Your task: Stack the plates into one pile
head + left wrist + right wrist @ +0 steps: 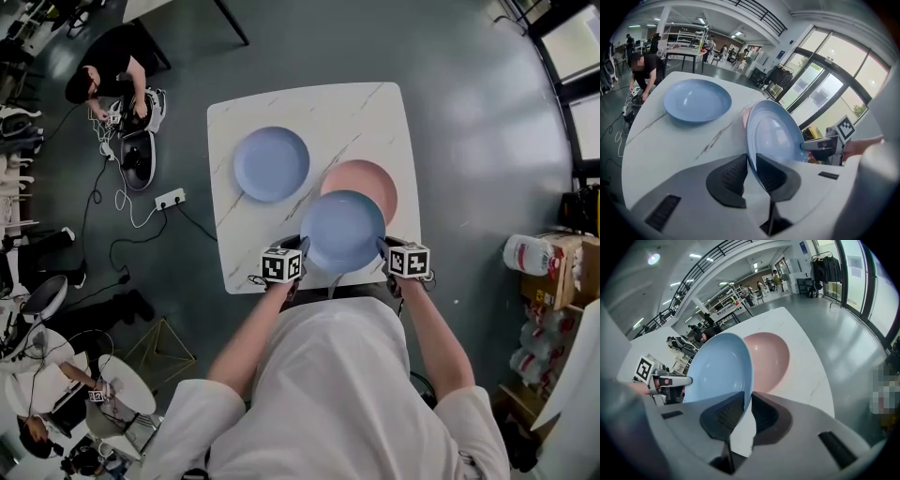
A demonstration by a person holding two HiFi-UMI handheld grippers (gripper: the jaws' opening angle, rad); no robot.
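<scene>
Slippage is the chief worry: the round light-blue plate (342, 230) hangs above the near edge of the table, held by its thin rim alone. The left gripper (302, 247) pinches its near-left edge and the right gripper (382, 247) its near-right edge. Each pair of jaws is narrowed to a slim gap, with only the rim between the ribbed pads. If one hand ran ahead of the other, or the two tilted unevenly, the rim could twist out of one grip. The plate would then drop onto the round pink plate (375, 176), which lies just beyond it and partly beneath it in the head view, and a knock or chip seems likely. Set down off-centre, it might also rock on the pink rim. A second round light-blue plate (271, 164) lies flat toward the far left of the white marble-veined square table (375, 108), apart from the other two. Counted: three plates, two blue and one pink; two grippers; one table.
</scene>
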